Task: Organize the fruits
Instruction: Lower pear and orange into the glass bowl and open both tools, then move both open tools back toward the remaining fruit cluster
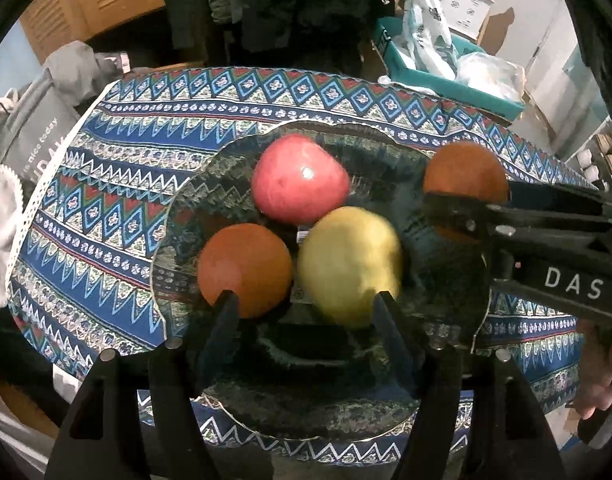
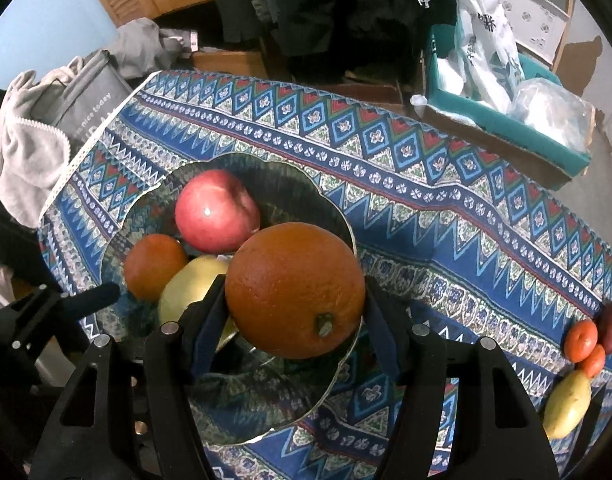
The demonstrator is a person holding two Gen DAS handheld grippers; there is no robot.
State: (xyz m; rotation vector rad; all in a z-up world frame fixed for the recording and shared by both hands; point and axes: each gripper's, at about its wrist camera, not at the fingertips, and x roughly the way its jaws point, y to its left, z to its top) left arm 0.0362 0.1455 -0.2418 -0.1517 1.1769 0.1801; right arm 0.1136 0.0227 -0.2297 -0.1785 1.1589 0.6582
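right tool (image 2: 294, 312) clamps orange (image 2: 294, 290) over glass bowl (image 2: 347, 236); left tool (image 1: 306, 304) part-open w/ nothing gripped.

Apple (image 2: 216, 210), orange (image 2: 154, 266) and pear (image 2: 190, 286) in bowl (image 2: 337, 224) on tablecloth (image 2: 465, 220)

Right tongs (image 2: 294, 312) pointing steeply down, both fingers (image 2: 210, 320) clamped against the sides of an orange (image 2: 294, 288), carried above the plate. Left tongs (image 1: 306, 308) also angled steeply down, 2 fingers (image 1: 224, 320) parted, nothing pinched between. Fingertips of a hand (image 1: 597, 384) at lower right.
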